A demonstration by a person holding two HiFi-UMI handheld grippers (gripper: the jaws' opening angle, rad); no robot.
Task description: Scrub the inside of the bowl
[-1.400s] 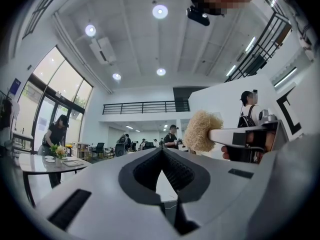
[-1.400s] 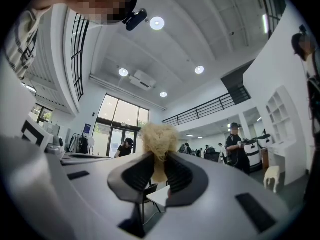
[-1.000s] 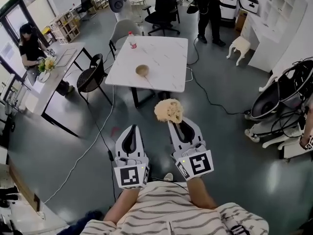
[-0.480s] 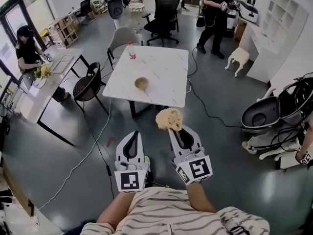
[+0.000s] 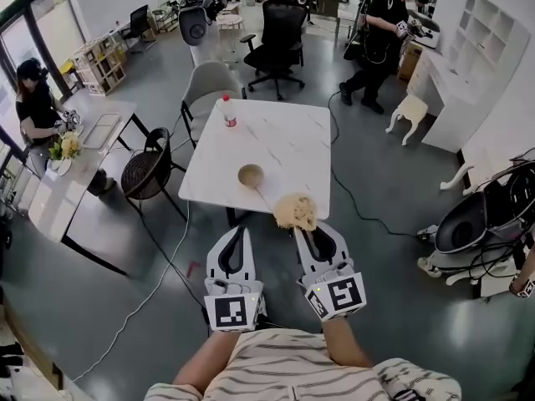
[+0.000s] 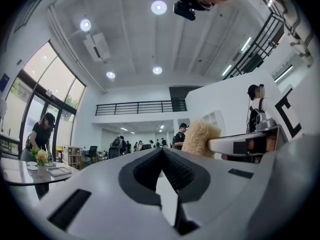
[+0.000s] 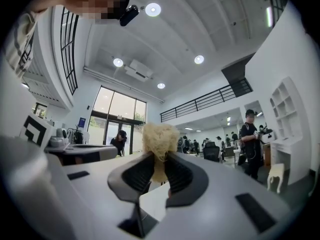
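My right gripper (image 5: 311,236) pinches the loofah scrubber (image 5: 294,211); left gripper (image 5: 236,241) pressed together, empty (bowl (image 5: 250,175) sits on table (image 5: 288,128) ahead).

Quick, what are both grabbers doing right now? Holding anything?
Left gripper: closed, fingers together, nothing in it.
Right gripper: closed on the fuzzy tan scrubber.

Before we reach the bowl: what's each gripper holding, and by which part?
Right gripper pinches the scrubber by its near end; the rest sticks out. Left gripper is shut on nothing.
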